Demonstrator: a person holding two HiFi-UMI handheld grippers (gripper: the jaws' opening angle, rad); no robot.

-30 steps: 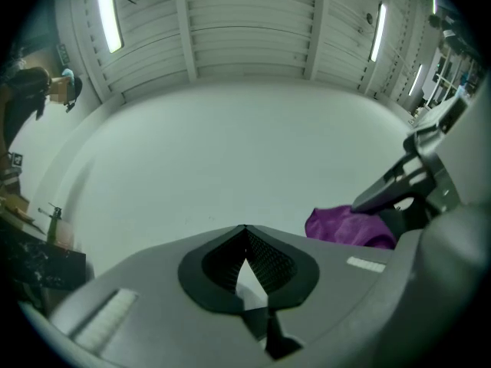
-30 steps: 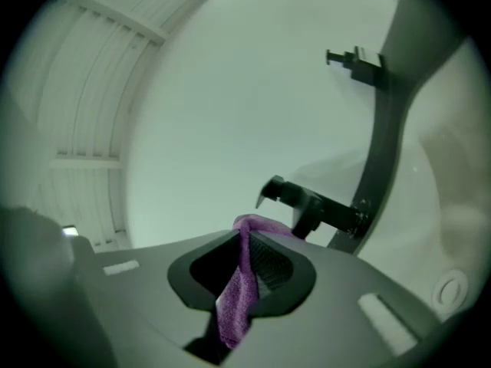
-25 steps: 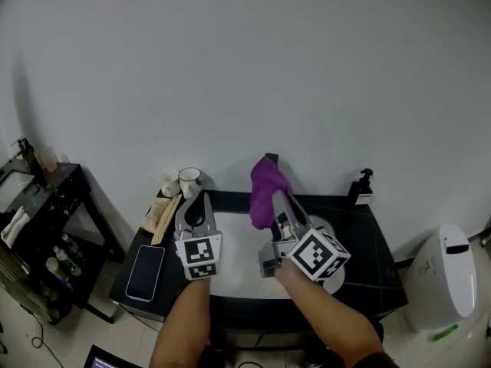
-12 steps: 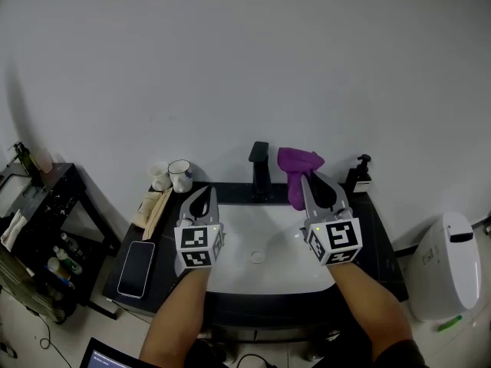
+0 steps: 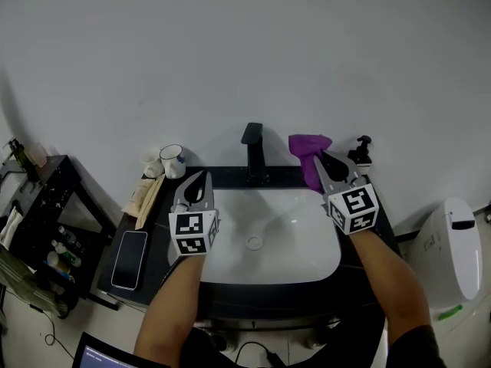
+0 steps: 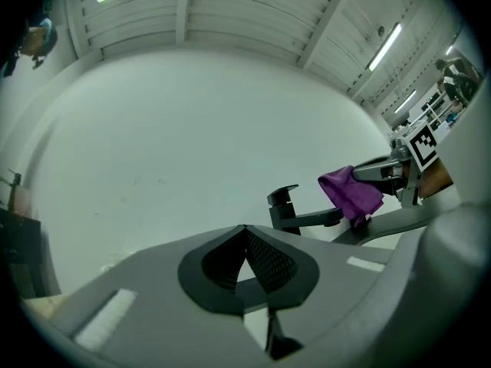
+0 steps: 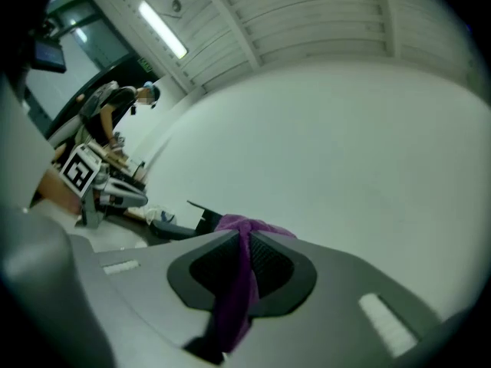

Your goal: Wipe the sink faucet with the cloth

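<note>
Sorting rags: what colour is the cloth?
The cloth is purple; head view shows it best.

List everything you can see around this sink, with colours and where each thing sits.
Boxy sink faucet: one, black, behind the basin's middle.
Sink basin: one, white, set in the counter.
Counter: one, black, around the basin.
Crumpled purple cloth: one, right of the faucet.
Pump bottle: one, dark, counter's back right.
Ceramic mugs: two, white, counter's back left.
Smartphone: one, dark screen, flat on the counter's left end.
Side shelf: one, black, far left.
Rounded container: one, white, far right.
Left gripper: grey, shut, empty, over the basin's left edge.
Right gripper: grey, shut on the cloth.
</note>
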